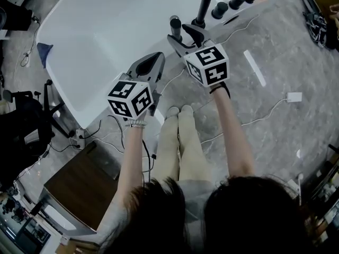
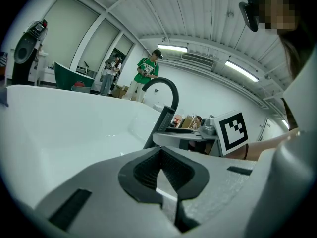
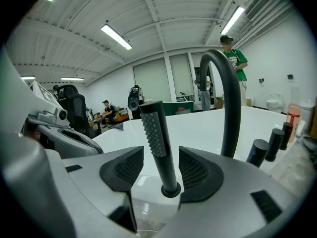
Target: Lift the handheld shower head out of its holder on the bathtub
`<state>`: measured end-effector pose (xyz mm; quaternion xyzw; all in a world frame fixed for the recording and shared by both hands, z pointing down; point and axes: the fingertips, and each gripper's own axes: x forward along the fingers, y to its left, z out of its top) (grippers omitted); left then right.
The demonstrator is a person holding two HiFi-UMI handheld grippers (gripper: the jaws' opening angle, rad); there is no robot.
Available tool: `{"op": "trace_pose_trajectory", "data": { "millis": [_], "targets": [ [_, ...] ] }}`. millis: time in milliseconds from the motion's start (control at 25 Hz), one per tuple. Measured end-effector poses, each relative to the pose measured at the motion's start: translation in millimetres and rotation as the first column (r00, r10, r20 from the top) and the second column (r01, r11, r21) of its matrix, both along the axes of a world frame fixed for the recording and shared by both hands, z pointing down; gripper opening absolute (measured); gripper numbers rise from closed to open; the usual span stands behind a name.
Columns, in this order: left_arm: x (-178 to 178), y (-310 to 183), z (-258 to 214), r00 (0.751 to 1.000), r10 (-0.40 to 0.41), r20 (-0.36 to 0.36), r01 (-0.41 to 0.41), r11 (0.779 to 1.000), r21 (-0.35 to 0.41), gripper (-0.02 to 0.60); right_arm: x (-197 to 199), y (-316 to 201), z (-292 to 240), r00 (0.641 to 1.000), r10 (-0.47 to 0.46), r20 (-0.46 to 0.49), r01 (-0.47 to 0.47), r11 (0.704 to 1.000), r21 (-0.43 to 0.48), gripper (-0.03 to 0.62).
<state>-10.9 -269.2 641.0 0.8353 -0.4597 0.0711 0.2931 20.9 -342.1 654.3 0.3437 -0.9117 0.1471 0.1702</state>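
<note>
The black stick-shaped shower head stands upright in its round holder on the white bathtub's rim. My right gripper is open, one pad on each side of the handle and neither pressing on it. In the head view the shower head is at the tub's near corner, with the right gripper reaching in under its marker cube. My left gripper hovers over the tub's edge to the left. In its own view the left gripper is shut, tips meeting on nothing.
A black arched faucet rises just right of the shower head, with three black knobs beyond it. Cables and a white adapter lie on the stone floor. A wooden table and an office chair stand at left. People stand behind the tub.
</note>
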Motion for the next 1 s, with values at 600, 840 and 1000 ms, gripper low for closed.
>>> {"op": "trace_pose_trajectory", "data": {
  "millis": [600,840,1000],
  "targets": [
    [-14.8,-10.6,19.1,1.000,-0.025,-0.008,0.025,0.999,-0.020,0.005,-13.1,-14.9,20.9,0.998,0.048,0.039,-0.047,0.999,-0.027,0.189],
    [-14.0,-8.6,19.4,1.000,-0.024,-0.011,0.024,0.999,-0.022,0.005,-12.9,-16.4,20.4,0.999,0.028,-0.022,-0.028,1.000,0.007,0.151],
    [-12.4,-6.1,17.0,1.000,-0.020,-0.017,0.020,1.000,-0.020,0.005,-12.0,-15.4,19.4,0.997,0.066,-0.043,-0.066,0.998,0.000,0.140]
  ]
}}
